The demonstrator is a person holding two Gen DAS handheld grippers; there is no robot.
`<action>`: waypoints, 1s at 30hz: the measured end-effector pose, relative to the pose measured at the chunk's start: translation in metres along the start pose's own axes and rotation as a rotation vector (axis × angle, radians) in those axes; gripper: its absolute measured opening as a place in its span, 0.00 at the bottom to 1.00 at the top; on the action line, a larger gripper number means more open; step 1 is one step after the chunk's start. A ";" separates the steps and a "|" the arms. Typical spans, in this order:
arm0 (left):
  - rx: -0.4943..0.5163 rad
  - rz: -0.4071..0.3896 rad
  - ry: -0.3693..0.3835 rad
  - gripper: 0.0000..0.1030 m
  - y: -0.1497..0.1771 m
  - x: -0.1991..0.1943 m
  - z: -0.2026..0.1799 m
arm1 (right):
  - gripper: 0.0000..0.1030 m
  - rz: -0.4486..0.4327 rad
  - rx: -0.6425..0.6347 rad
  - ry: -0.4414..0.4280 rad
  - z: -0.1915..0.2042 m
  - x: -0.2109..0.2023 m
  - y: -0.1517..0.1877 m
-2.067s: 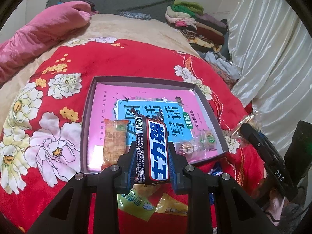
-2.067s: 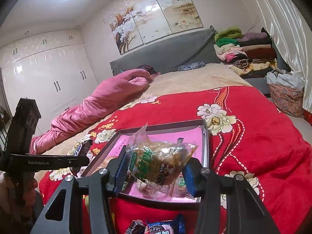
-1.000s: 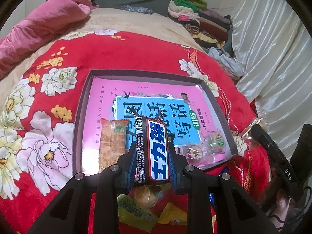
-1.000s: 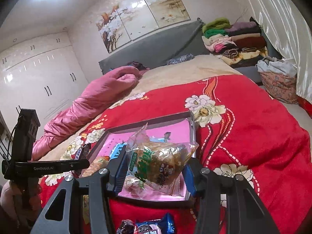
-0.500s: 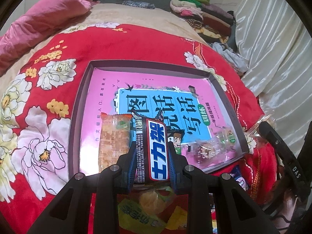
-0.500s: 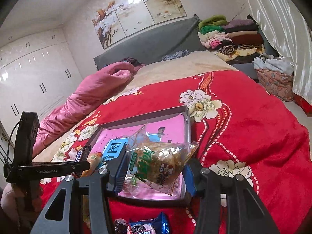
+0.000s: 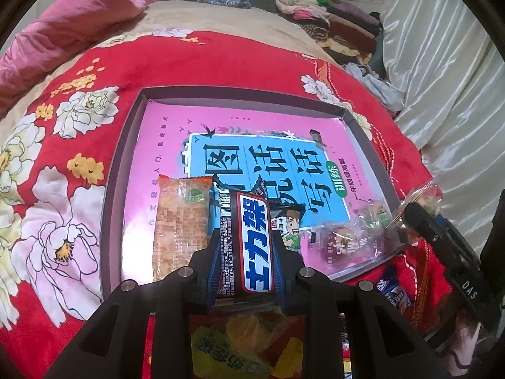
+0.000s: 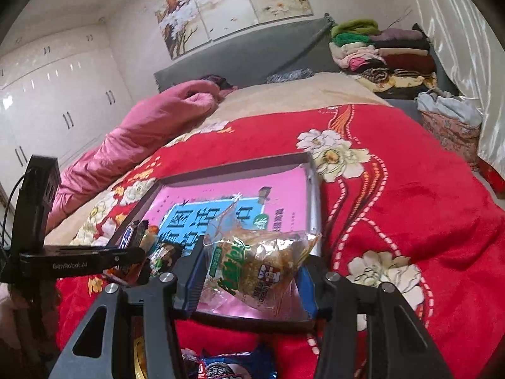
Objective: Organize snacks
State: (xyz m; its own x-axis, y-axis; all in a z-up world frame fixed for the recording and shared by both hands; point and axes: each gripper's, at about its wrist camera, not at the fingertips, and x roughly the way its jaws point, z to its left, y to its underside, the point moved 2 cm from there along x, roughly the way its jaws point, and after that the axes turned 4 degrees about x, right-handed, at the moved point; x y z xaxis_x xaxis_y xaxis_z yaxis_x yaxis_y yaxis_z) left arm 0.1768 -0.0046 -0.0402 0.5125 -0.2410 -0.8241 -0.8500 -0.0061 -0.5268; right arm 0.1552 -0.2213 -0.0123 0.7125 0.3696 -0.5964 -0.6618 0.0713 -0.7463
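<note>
- Snacks: left tongs (image 7: 246, 246) are clenched on a dark chocolate bar (image 7: 249, 243) over the near edge of a shallow grey tray (image 7: 110, 189) on a red flowered bed cover (image 7: 221, 69)
- Right tongs (image 8: 252, 271) grip a clear snack bag (image 8: 255, 259) above the tray's near right corner
- An orange cracker pack (image 7: 180, 221) and clear-wrapped sweets (image 7: 353, 240) lie in the tray on a pink book (image 7: 246, 145)
- Loose wrappers (image 7: 233, 344) sit on the bed just before the tray

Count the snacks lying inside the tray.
2 for sure: an orange cracker pack at the tray's near left, a clear packet at its near right. The grippers may hide others.
</note>
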 end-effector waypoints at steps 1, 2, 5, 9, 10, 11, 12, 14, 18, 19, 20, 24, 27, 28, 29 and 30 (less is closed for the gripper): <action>0.000 0.001 0.000 0.28 0.000 0.000 0.000 | 0.49 0.005 -0.006 -0.001 0.001 0.002 0.001; -0.002 0.002 0.002 0.28 0.000 0.001 0.000 | 0.49 0.011 -0.011 0.000 0.002 0.003 0.002; -0.002 0.001 0.001 0.28 0.000 0.001 0.001 | 0.49 0.026 -0.010 -0.008 0.003 0.007 0.004; -0.003 0.002 0.004 0.28 0.000 0.002 0.001 | 0.49 0.038 -0.023 -0.011 0.006 0.010 0.008; -0.004 0.001 0.005 0.28 0.000 0.002 0.001 | 0.49 0.040 -0.023 -0.018 0.007 0.011 0.008; -0.003 0.002 0.006 0.28 0.000 0.002 0.001 | 0.49 0.040 -0.023 -0.018 0.007 0.011 0.008; -0.003 0.002 0.005 0.28 0.000 0.002 0.002 | 0.49 0.043 -0.022 -0.020 0.007 0.012 0.008; -0.004 0.002 0.009 0.28 0.000 0.003 0.002 | 0.49 0.045 -0.012 -0.042 0.007 0.012 0.009; -0.002 0.003 0.011 0.28 0.000 0.003 0.002 | 0.49 0.057 -0.014 -0.053 0.009 0.016 0.010; -0.003 0.003 0.010 0.28 0.001 0.003 0.002 | 0.49 0.059 -0.011 -0.062 0.010 0.017 0.010; -0.003 0.004 0.013 0.28 0.001 0.004 0.002 | 0.49 0.063 -0.015 -0.067 0.011 0.018 0.010; -0.002 0.007 0.013 0.28 0.001 0.005 0.001 | 0.49 0.075 -0.023 -0.069 0.013 0.020 0.012; 0.001 0.008 0.013 0.28 0.001 0.006 0.000 | 0.50 0.086 -0.027 -0.051 0.013 0.022 0.014; 0.001 0.007 0.012 0.28 0.001 0.006 0.000 | 0.50 0.086 -0.030 -0.043 0.013 0.022 0.013; 0.001 0.007 0.012 0.28 0.001 0.006 0.000 | 0.50 0.081 -0.041 -0.023 0.013 0.022 0.013; 0.003 0.007 0.010 0.28 0.001 0.006 0.000 | 0.50 0.079 -0.049 -0.004 0.013 0.021 0.013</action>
State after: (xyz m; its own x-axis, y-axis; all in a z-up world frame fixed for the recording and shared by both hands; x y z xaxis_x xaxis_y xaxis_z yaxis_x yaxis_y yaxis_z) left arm 0.1792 -0.0063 -0.0460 0.5054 -0.2511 -0.8255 -0.8531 -0.0017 -0.5218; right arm 0.1584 -0.2006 -0.0310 0.6577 0.3760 -0.6527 -0.7035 -0.0031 -0.7107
